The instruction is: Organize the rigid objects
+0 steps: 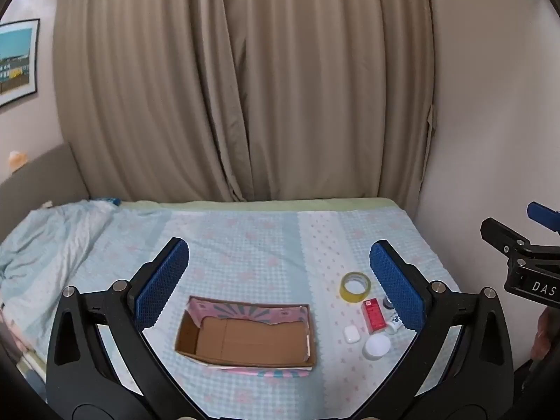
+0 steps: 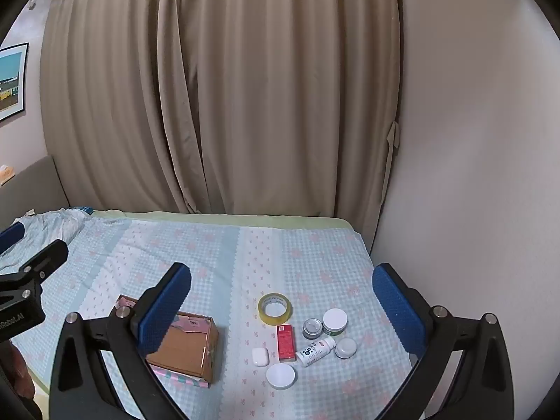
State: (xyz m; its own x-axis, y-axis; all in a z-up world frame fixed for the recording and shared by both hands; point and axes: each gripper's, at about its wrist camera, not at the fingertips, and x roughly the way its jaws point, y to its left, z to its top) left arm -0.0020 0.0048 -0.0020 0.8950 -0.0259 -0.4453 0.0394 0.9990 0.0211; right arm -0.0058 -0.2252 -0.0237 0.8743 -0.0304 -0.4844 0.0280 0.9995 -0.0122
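Left wrist view: the left gripper (image 1: 280, 280) hangs with its blue pads spread wide and nothing between them, above the open cardboard box (image 1: 245, 336) on the bed sheet (image 1: 245, 241). At about three o'clock from the box lies a huddle of small items: a tape roll (image 1: 355, 286), a red carton (image 1: 373, 315), a white earbud case (image 1: 351, 334) and a white-lidded jar (image 1: 376, 346).

Right wrist view: the right gripper (image 2: 281, 297) is likewise spread and empty over the same cluster, with a small white bottle (image 2: 316, 350) on its side. All look light and stiff; the glossy lids may slip, so I'd pinch each across its flat sides. The quilted sheet is soft, so things could tip. Beige curtains (image 2: 217, 87) hang at twelve o'clock, a plain wall (image 2: 472, 140) at three.
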